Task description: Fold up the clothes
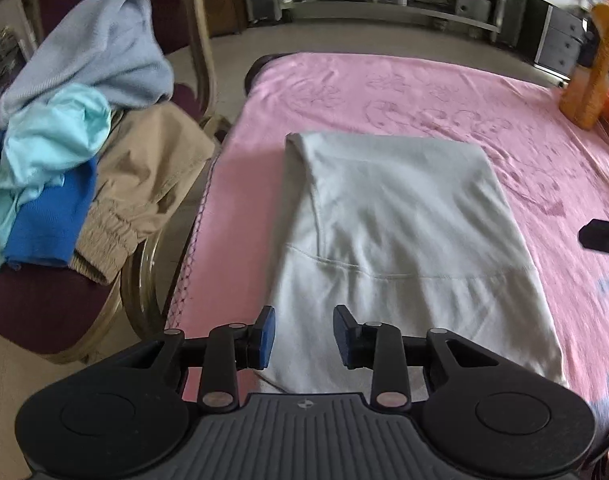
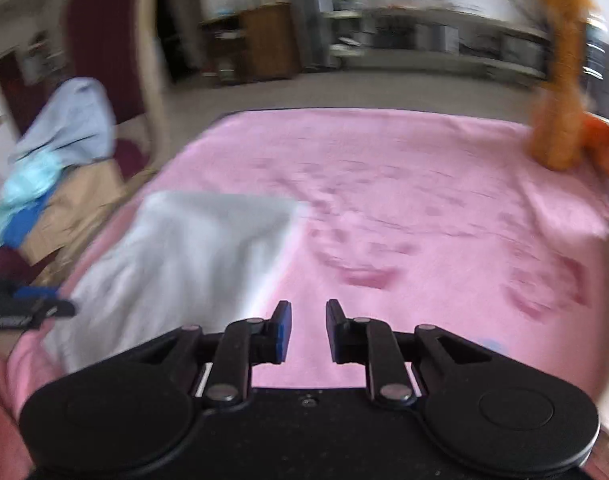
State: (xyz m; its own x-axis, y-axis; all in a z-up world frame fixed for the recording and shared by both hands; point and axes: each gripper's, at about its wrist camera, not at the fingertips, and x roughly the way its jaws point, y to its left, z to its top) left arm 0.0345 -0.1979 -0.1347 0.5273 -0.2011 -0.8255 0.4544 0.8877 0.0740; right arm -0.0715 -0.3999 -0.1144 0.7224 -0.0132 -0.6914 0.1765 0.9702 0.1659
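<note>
Left gripper (image 1: 304, 336): spread wide, blue pads (image 1: 269, 336) apart, nothing between them; poised over the near left edge of the white garment (image 1: 404, 232).
Right gripper (image 2: 307, 330): spread, empty; above bare pink cloth (image 2: 404, 208), to the right of the white garment (image 2: 184, 256); view blurred.
White garment: folded into a long rectangle, flat on the pink cloth (image 1: 544, 168), long side running away from the left wrist camera; stitched seam across its near third; far edge a clean fold, left edge a rolled fold.
Pink cloth: spread over the tabletop, faint darker floral pattern on the far half and right side.
Chair (image 1: 44, 312): just left of the tabletop, dark red seat, pale curved frame.
Clothes pile (image 1: 64, 128): heaped on the chair; grey-blue piece on top, pale turquoise below it, bright blue under that, tan piece with an elastic cuff hanging toward the seat edge.
Orange bottle (image 1: 592, 64): upright at the far right of the tabletop, well apart from the garment; other orange things beside it, too blurred to tell.
Background: shelving and a low cabinet along the far wall.
</note>
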